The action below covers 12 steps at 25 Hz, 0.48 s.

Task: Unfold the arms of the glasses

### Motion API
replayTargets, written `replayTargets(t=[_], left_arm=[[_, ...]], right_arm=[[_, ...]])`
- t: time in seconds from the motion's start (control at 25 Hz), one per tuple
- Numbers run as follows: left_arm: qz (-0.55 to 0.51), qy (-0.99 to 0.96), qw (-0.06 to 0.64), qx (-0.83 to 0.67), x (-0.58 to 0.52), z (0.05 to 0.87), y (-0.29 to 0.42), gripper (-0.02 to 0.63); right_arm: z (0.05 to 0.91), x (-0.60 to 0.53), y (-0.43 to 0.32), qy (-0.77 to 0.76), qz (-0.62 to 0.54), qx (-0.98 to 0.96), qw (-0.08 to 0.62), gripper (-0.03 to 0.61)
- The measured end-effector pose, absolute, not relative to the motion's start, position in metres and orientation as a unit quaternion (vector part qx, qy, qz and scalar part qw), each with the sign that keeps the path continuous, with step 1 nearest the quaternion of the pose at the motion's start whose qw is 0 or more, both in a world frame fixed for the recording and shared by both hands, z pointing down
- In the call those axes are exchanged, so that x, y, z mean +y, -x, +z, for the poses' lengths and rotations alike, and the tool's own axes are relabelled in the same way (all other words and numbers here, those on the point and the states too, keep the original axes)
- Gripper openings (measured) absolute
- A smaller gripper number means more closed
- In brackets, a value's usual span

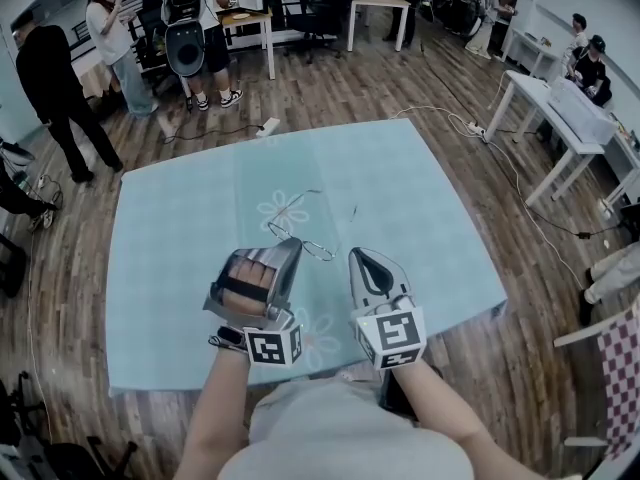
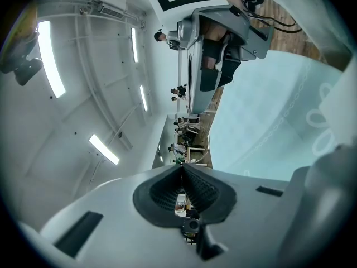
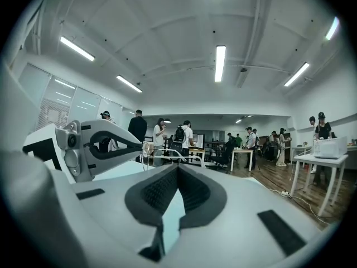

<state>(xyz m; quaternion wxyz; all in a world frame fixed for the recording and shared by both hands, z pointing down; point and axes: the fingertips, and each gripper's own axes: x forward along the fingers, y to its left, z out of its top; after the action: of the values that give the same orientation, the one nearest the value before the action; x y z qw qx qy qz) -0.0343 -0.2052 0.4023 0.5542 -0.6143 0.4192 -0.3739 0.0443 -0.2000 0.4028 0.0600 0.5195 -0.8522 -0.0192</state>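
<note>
My left tongs (image 1: pixel 291 244) (image 2: pixel 182 169) are squeezed shut. They lie tipped over on their side, and in the left gripper view a thin wire seems to be pinched right at their tip. I think that wire is part of the glasses (image 1: pixel 298 230) (image 2: pixel 192 141) (image 3: pixel 170 158), so I would say the left tongs have hold of them. My right tongs (image 1: pixel 361 257) (image 3: pixel 177 169) are squeezed shut too, but there is nothing between them. They sit just beside the glasses, on the right, not touching them. The glasses are just past both tips, over the middle of the light blue table (image 1: pixel 170 268). In the right gripper view they look lifted a little off it. They are very thin wire glasses with round see-through lenses, so they are hard to see against the blue. They look light and easy to bend. How far along am I? From the head view, one thin arm seems to stick out away from me, so that one may be open already. I cannot tell about the other arm, because the wire is too thin and small to make out. With one pair of tongs holding and the other empty, I think there is more opening left to do.
</note>
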Motion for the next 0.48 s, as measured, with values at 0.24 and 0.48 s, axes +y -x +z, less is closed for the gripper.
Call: replayTargets(t=[0.24, 0.48], left_arm=[[-0.372, 0.612, 0.553, 0.426, -0.2047, 0.3998, 0.0339, 0.011], [-0.374, 0.61, 0.552, 0.428, -0.2054, 0.3977, 0.0348, 0.011]], right_arm=[[0.4047, -0.1986, -0.0439, -0.517, -0.016, -0.854, 0.061, 0.006], [0.4037, -0.1991, -0.0439, -0.517, -0.008, -0.854, 0.057, 0.006]])
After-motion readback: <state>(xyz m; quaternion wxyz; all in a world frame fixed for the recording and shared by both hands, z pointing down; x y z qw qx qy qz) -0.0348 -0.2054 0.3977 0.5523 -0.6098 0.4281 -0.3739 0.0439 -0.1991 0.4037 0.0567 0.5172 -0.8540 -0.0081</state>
